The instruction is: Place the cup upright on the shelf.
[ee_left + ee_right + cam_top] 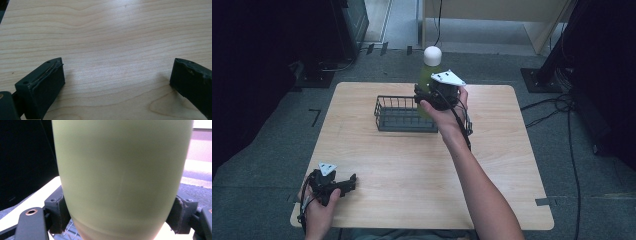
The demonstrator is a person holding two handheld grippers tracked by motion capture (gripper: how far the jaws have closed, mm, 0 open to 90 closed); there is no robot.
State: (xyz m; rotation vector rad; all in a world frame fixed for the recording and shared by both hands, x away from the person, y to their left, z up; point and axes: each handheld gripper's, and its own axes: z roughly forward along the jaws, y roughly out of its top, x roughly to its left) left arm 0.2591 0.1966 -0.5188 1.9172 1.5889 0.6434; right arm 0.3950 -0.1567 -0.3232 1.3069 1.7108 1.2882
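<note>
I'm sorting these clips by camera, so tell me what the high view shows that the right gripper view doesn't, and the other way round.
High view alone: the bottle's white cap, the whole wire basket, the left hand-held gripper resting near the table's front left corner, and both forearms.

Right gripper view alone: both jaw pads pressed against the bottle's sides, seen close up.

Both: the green bottle held by the right hand-held gripper over the basket, and the wooden table.
</note>
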